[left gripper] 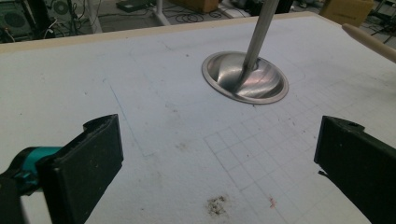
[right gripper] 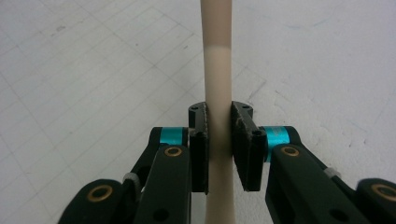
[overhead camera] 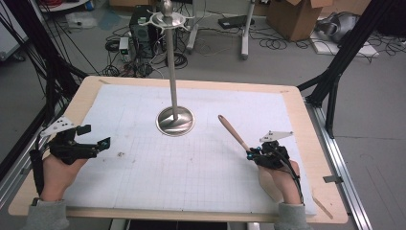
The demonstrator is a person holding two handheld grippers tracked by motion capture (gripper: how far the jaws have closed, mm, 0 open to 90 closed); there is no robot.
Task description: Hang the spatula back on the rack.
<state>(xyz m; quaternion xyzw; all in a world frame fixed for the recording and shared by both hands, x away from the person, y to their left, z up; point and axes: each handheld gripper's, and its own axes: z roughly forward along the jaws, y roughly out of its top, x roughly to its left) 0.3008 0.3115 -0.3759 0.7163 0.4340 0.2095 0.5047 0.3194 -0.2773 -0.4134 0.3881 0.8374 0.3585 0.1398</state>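
Two grippers are on the table, and the risks differ by side. At the left, the left gripper (overhead camera: 94,136) rests low with its jaws standing wide and nothing between them; it could scrape the white gridded mat (overhead camera: 143,167), which is thin, matte and a little dirty. In the middle stands the metal stand (overhead camera: 175,120), a shiny round base with a slim upright pole and hooks on top. At the right, the right gripper (right gripper: 219,140) pinches the wooden handle (overhead camera: 233,132), a smooth, pale, round stick pointing up toward the stand. Because the stick is round and smooth, I think it may rotate or slide between the flat pads, or knock the pole.
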